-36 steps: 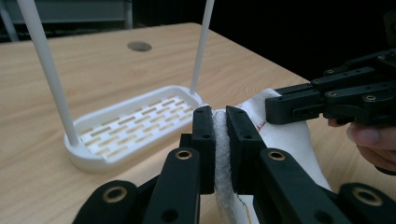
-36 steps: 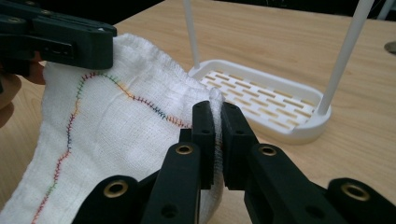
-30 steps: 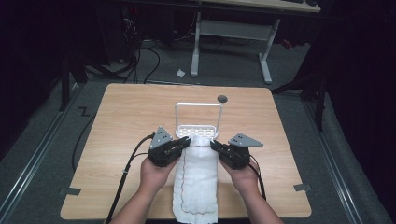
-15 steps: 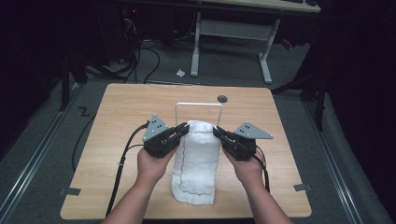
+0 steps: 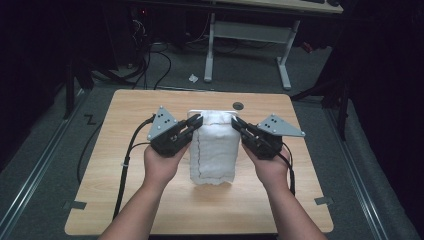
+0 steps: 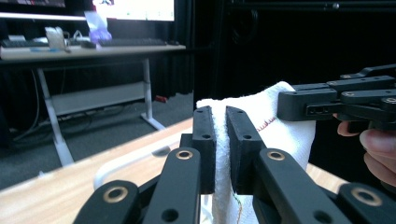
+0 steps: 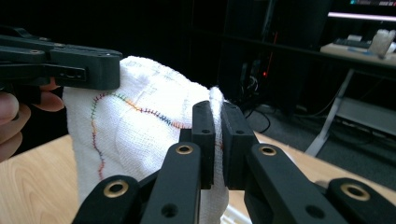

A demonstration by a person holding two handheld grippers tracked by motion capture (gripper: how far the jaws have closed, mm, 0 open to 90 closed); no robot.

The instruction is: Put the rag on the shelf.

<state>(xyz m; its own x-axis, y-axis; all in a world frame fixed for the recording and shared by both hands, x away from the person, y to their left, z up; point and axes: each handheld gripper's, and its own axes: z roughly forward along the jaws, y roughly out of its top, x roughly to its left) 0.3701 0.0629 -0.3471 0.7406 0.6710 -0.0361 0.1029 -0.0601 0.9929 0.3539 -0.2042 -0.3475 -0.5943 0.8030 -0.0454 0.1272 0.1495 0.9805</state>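
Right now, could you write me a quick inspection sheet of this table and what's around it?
Surface: wooden table, bare wood at the front, a small dark round hole near its far edge.
Job's things: white towel with coloured stitching, hanging lifted by its two top corners; a white wire rack behind it.
Clutter: nothing seen on the table.
Grippers: left gripper and right gripper, jaws of each shut on a top corner of the towel.
Cables: a black cable trails from the left gripper over the table's front edge.
Surroundings: dark room, grey floor, a white-legged desk beyond, loose cords under it.
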